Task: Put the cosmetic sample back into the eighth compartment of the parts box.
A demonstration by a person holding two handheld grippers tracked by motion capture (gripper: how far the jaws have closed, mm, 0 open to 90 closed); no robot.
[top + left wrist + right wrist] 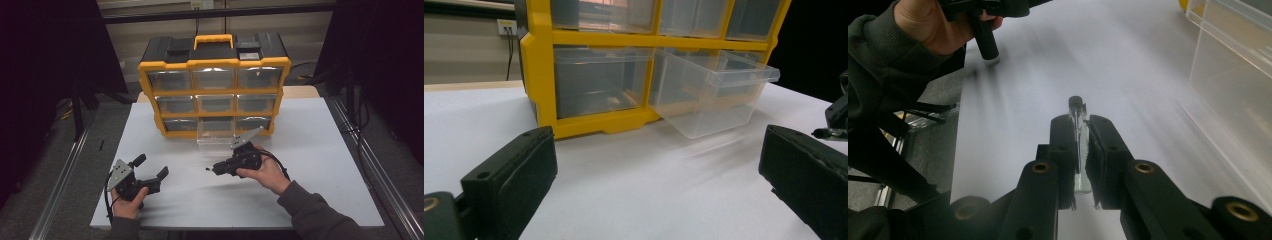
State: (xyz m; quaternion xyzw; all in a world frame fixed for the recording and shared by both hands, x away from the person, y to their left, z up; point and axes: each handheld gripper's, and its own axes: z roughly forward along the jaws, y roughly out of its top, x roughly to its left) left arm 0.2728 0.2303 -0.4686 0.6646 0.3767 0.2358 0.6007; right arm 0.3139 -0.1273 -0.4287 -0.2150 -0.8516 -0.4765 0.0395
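Two hand-held grippers are being recorded at the near edge of one white counter (320,150). One left gripper (150,167) is being held low at the near left corner by the left hand (127,202), its jaws spread wide apart with nothing between them. One right gripper (212,170) is being held by the right hand (267,172) near the counter's middle, its jaws clenched on one slim clear vial (1079,145) with a dark cap; the vial is being carried just above the counter, cap end pointing away from the hand. One yellow-and-black organizer (215,62) with one yellow handle is being kept at the far side of the counter. Nine clear drawers are being counted in it, three rows of three. One of them, the bottom middle drawer (714,92), is being left pulled out over the counter, just beyond the right gripper.
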